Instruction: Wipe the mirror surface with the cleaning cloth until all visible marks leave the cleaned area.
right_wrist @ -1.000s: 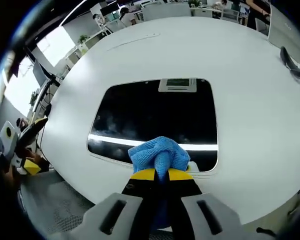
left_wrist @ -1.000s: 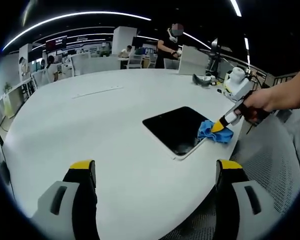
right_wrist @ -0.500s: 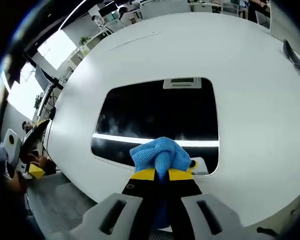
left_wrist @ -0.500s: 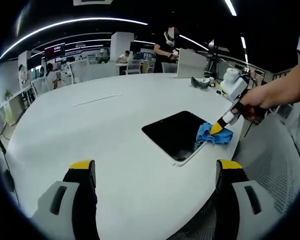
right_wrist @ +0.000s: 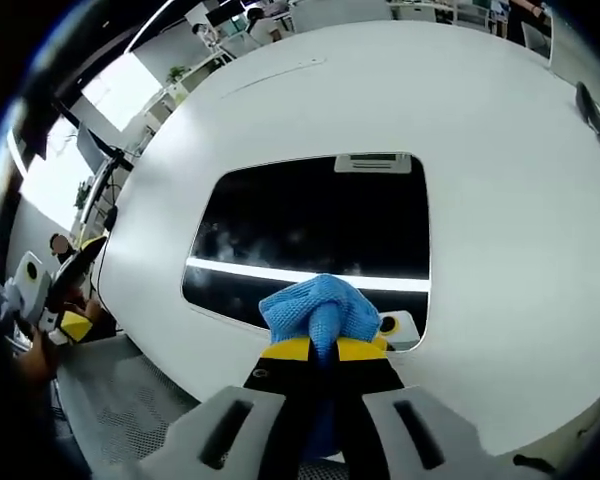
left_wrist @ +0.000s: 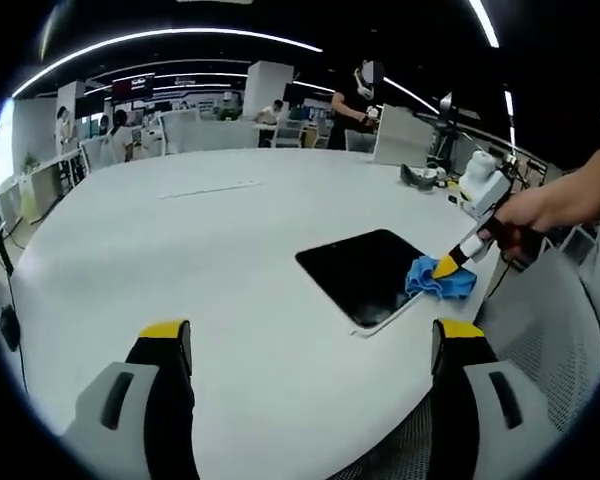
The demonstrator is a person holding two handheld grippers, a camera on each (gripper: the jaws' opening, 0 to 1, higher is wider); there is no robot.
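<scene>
A dark rectangular mirror (right_wrist: 310, 235) lies flat on the white round table (right_wrist: 500, 200); faint smudges show near its left part. My right gripper (right_wrist: 323, 347) is shut on a bunched blue cleaning cloth (right_wrist: 318, 310), which rests on the mirror's near edge. In the left gripper view the mirror (left_wrist: 365, 272) lies right of centre, with the cloth (left_wrist: 438, 280) at its right edge under the right gripper (left_wrist: 447, 266), held by a person's hand (left_wrist: 525, 212). My left gripper (left_wrist: 310, 345) stands open above the table's near side, holding nothing.
A small yellow-and-white piece (right_wrist: 393, 326) sits by the cloth at the mirror's near right corner. A dark object (left_wrist: 420, 178) lies on the table's far right. People and desks stand in the background. Grey mesh chair (left_wrist: 540, 330) at the right.
The cloth has stayed at the mirror's near edge, with hardly any shift. Both views have drifted slightly with the hands.
</scene>
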